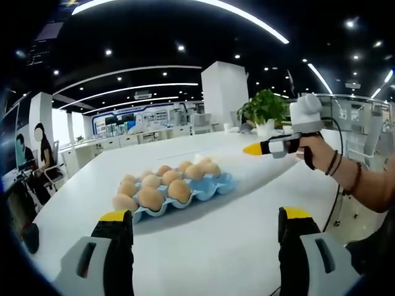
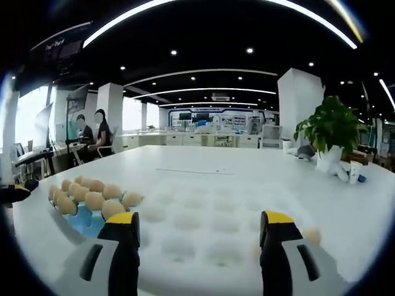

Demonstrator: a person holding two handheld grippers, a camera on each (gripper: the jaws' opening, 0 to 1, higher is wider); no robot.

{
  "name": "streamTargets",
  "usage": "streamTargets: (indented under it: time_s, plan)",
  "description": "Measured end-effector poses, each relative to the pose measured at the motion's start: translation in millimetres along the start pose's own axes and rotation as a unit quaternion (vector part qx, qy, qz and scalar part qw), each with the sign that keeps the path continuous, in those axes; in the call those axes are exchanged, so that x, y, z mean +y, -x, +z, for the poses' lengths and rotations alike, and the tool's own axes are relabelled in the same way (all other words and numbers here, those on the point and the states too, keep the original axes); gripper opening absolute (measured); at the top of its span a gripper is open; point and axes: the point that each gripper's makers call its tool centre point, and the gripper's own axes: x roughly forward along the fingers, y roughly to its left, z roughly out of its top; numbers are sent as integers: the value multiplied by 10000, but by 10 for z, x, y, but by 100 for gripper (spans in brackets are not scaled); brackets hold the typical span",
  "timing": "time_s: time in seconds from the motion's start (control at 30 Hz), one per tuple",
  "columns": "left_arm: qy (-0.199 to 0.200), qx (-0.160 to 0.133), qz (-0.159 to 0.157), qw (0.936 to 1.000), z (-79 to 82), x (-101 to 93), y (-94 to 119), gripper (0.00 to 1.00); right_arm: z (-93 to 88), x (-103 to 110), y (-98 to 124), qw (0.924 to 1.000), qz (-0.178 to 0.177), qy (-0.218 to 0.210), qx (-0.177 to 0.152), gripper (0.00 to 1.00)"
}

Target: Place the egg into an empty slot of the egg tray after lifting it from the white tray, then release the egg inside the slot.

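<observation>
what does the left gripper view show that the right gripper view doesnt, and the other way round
Left gripper view alone: the right gripper held in a person's hand above the table, and the open slots at the blue egg tray's near right corner.

Right gripper view alone: the white tray with its rows of shallow wells, and one egg at its right edge beside the right jaw.

Both share: the blue egg tray loaded with brown eggs, the white table, the potted plant, and each view's own open, empty yellow-tipped jaws.
</observation>
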Motion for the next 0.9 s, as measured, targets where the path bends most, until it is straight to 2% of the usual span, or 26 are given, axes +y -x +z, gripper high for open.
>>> streamTargets:
  time_s: [0.17,0.5,0.77,0.9]
  plan:
    - [-7,3,-18,10000,14,-16,-25,100,-59,-141,5,9999,-110,-49,118,82]
    - [-18,36,-58,10000,8,-49,-74,100,-88,-361,41,9994,-313,-114,109,74]
    - [8,15,-10,10000,19,-33,-82,100,-138,-549,74,9982,-556,-211,95,58]
    - [9,10,-6,10000,23,-32,-85,100,-193,-588,63,9982,-577,-40,160,48]
